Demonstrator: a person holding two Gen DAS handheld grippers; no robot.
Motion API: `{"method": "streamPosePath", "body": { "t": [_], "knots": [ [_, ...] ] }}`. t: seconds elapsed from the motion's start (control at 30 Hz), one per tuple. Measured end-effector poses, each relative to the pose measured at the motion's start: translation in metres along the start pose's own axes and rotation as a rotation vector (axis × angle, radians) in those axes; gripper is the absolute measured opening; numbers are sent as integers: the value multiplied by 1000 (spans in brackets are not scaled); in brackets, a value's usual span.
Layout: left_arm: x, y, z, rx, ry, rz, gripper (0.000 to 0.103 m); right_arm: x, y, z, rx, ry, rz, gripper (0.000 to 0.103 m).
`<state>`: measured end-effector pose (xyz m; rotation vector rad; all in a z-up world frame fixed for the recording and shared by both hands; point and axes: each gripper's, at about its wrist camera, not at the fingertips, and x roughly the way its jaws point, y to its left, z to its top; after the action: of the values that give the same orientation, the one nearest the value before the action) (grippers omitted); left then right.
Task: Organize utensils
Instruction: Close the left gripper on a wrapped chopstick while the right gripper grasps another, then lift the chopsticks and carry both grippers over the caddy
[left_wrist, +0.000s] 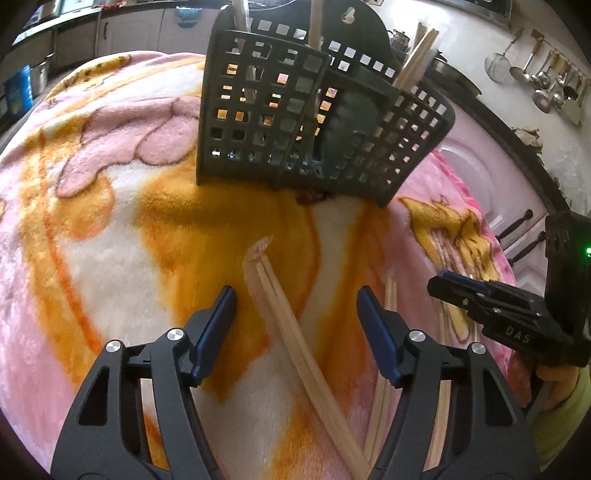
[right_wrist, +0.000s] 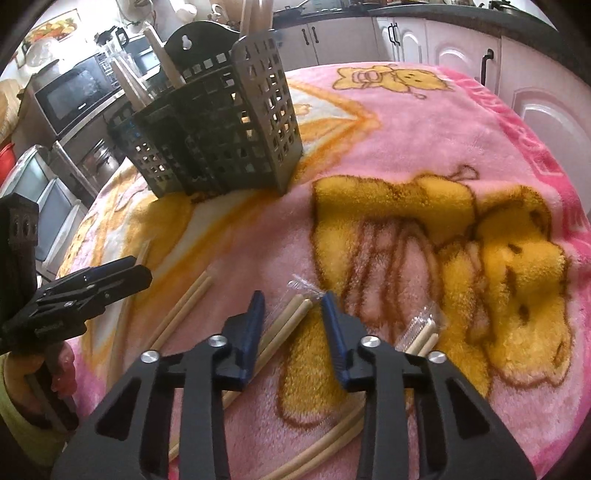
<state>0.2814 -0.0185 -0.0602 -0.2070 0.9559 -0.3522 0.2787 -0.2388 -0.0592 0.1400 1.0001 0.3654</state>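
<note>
Left wrist view
- Left hand-held gripper (left_wrist: 297, 325): its blue pads are standing well apart over the blanket (left_wrist: 110, 221), gripping nothing; a wrapped pair of chopsticks (left_wrist: 291, 328) is lying between them, touching neither pad.
- Second chopstick pair (left_wrist: 388, 306): lying just beside the right pad, partly hidden by it.
- Utensil caddy (left_wrist: 295, 122): a dark perforated plastic holder standing upright on the blanket beyond the chopsticks, with several chopsticks sticking up out of its compartments.
- Right hand-held gripper (left_wrist: 443, 282): reaching in from the right edge, its fingers looking close together; a gloved hand (left_wrist: 557, 380) is holding it.
- Background: ladles and strainers (left_wrist: 535, 81) are hanging on the far wall.

Right wrist view
- Right hand-held gripper (right_wrist: 293, 310): its pads are standing partly open around the tip of a wrapped chopstick pair (right_wrist: 291, 314); the pads are not pressing on it.
- Other chopsticks: one bare pair (right_wrist: 188, 306) lying to the left, one wrapped pair (right_wrist: 421, 332) to the right, both on the blanket (right_wrist: 406, 129).
- Utensil caddy (right_wrist: 221, 136): standing upright well beyond the loose chopsticks.
- Left hand-held gripper (right_wrist: 136, 269): showing at the left edge, low over the blanket.
- Bench: it is hidden under the blanket.
</note>
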Motion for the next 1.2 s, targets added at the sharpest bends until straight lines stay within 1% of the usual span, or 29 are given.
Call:
{"method": "streamPosePath", "body": {
  "t": [0.07,0.13,0.17,0.2,0.23,0.3,0.37,0.4,0.47,0.57,0.67,0.87,1.0,1.2],
  "knots": [
    [3,0,4,-3,1,8,56,1,-1,2,6,-1,12,18],
    [6,0,8,-6,-3,19,52,2,0,4,1,-3,27,13],
    [8,1,10,-7,-6,29,48,2,1,5,-1,-8,31,11],
    [10,1,11,-7,-8,36,43,3,2,6,-5,-10,36,10],
    [12,1,12,-6,-11,48,39,4,2,7,-8,-12,40,10],
    [13,3,14,-3,-19,92,19,4,3,9,-8,-16,49,10],
    [14,5,14,1,-26,115,9,5,4,11,-11,-17,59,9],
    [13,7,13,-1,-30,116,6,5,5,12,-14,-18,61,9],
    [11,8,13,3,-35,119,4,5,7,13,-20,-18,67,9],
    [4,9,12,-8,-50,101,2,2,11,14,-29,-27,78,9],
    [-8,7,13,-8,-81,90,2,-4,13,16,-34,-45,90,9],
    [-44,2,14,1,-154,79,2,-23,20,25,-63,-90,98,8],
    [-62,3,16,2,-188,76,2,-38,28,31,-93,-134,94,8],
    [-83,9,16,-11,-235,75,1,-51,41,34,-118,-165,103,7]
  ]
}}
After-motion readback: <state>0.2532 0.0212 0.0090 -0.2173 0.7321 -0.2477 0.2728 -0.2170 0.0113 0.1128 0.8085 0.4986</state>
